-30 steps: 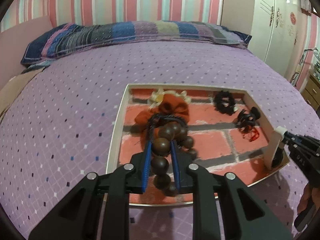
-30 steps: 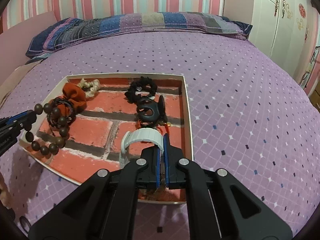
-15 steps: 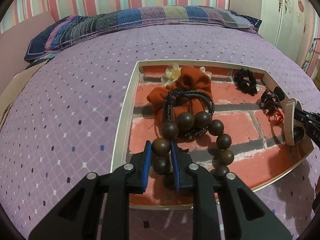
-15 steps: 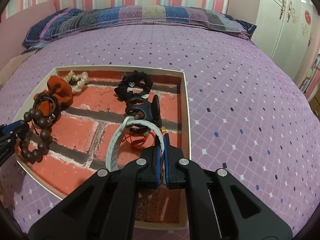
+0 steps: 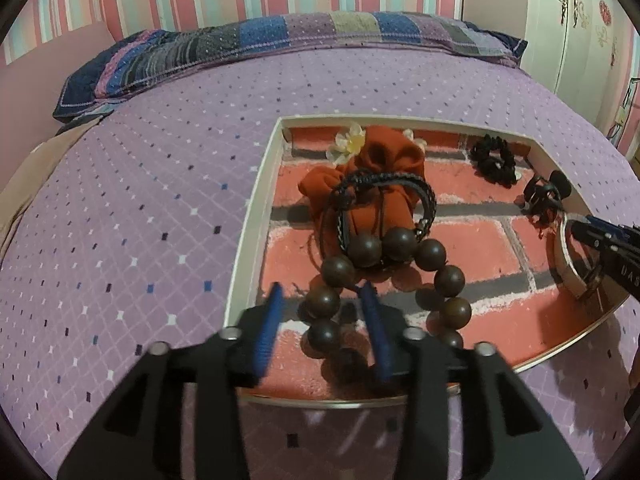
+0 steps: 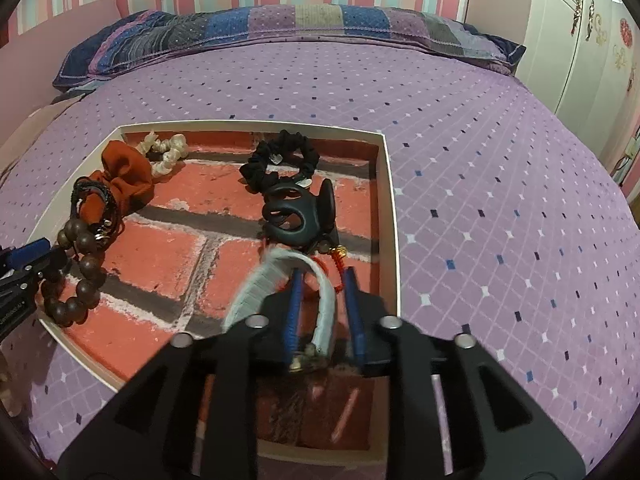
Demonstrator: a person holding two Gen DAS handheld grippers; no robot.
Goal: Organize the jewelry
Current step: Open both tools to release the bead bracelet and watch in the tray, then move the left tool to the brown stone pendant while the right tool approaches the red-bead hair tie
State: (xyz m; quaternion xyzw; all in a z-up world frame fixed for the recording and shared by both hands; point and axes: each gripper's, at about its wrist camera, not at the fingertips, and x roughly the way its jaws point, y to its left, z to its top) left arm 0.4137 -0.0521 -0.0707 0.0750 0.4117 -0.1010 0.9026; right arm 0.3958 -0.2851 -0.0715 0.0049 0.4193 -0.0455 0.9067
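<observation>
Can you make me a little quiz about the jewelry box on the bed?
1. True or false: the wooden bead bracelet lies inside the tray.
2. Which thing sits between the right gripper fingers: A) black scrunchie, B) white bangle, C) orange scrunchie?
3. Fill in: the left gripper is ____, its pads clear of the beads.

Key: 1 true; 2 B; 3 open.

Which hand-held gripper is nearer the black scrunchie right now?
Right. The right hand-held gripper sits near the tray's right wall, straddling the white bangle, below the black scrunchie. The left hand-held gripper straddles the wooden beads across the tray.
</observation>
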